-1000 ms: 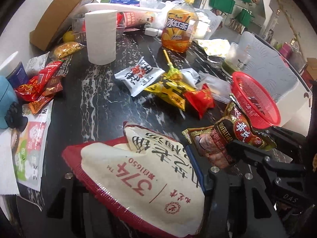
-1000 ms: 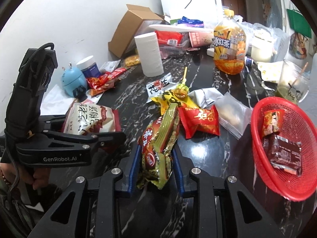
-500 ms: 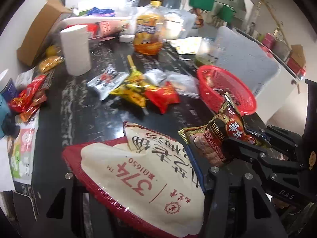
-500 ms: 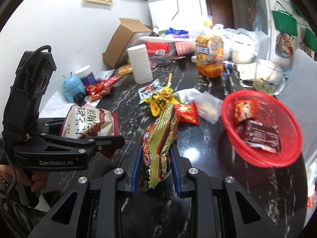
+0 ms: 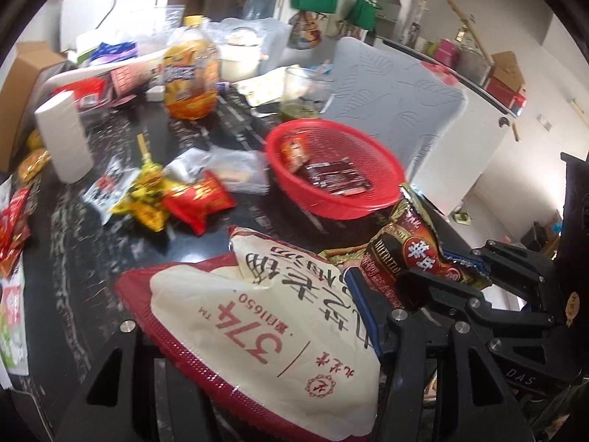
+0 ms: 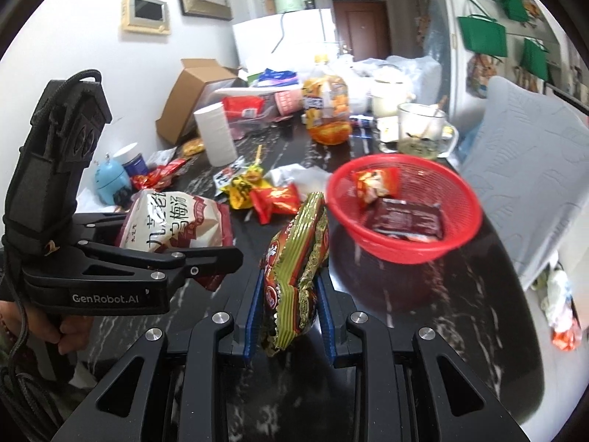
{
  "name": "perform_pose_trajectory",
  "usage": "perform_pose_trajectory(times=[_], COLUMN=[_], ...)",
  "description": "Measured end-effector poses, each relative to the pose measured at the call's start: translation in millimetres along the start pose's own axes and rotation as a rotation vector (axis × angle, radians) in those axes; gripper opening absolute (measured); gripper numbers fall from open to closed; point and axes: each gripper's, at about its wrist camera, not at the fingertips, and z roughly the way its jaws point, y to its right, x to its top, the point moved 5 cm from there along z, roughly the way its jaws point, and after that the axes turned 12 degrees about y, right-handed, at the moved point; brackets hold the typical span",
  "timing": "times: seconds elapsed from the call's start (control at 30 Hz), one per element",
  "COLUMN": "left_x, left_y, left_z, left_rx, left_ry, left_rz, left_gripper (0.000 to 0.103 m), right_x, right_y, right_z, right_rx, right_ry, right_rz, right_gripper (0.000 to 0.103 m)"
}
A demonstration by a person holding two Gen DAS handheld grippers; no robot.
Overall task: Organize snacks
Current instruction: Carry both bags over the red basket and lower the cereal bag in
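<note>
My left gripper [image 5: 254, 316] is shut on a large white-and-red plum snack bag [image 5: 265, 313], held above the dark marble table; the bag shows in the right wrist view [image 6: 173, 221] too. My right gripper [image 6: 289, 294] is shut on a red-and-gold snack packet [image 6: 294, 254], held upright; it also shows in the left wrist view [image 5: 408, 254]. A red mesh basket [image 6: 452, 228] stands just ahead and to the right of the right gripper and holds an orange packet [image 6: 375, 182] and a dark red packet [image 6: 405, 217]. The basket shows in the left wrist view [image 5: 353, 206] as well.
Loose snacks lie mid-table: a red packet [image 5: 198, 199], yellow packets [image 5: 147, 199] and a white packet [image 5: 106, 188]. Behind stand a paper roll [image 5: 62, 136], an orange drink bottle [image 5: 191, 77], a glass mug [image 6: 423, 132] and a cardboard box [image 6: 195, 95]. A grey chair [image 6: 533, 169] is right of the basket.
Both grippers have risen and swung right with their snacks still held, bringing the red basket closer and more central in both views.
</note>
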Motion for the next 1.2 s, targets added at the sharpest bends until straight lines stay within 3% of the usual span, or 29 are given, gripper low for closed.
perform_pose_trajectory(times=[0.53, 1.2], left_x=[39.7, 99.5], left_y=[29.7, 30.1], left_z=[22.1, 92.1], left_rx=[-0.077, -0.060], left_ry=[0.026, 0.048], left_rz=[0.062, 0.098], left_gripper=[0.054, 0.054], right_x=[31.8, 73.2], right_y=[44.4, 110.0], right_z=[-20.8, 38.0], right_rx=[-0.077, -0.098], right_ry=[0.088, 0.113], right_rz=[0.020, 0.029], right_gripper=[0.027, 0.027])
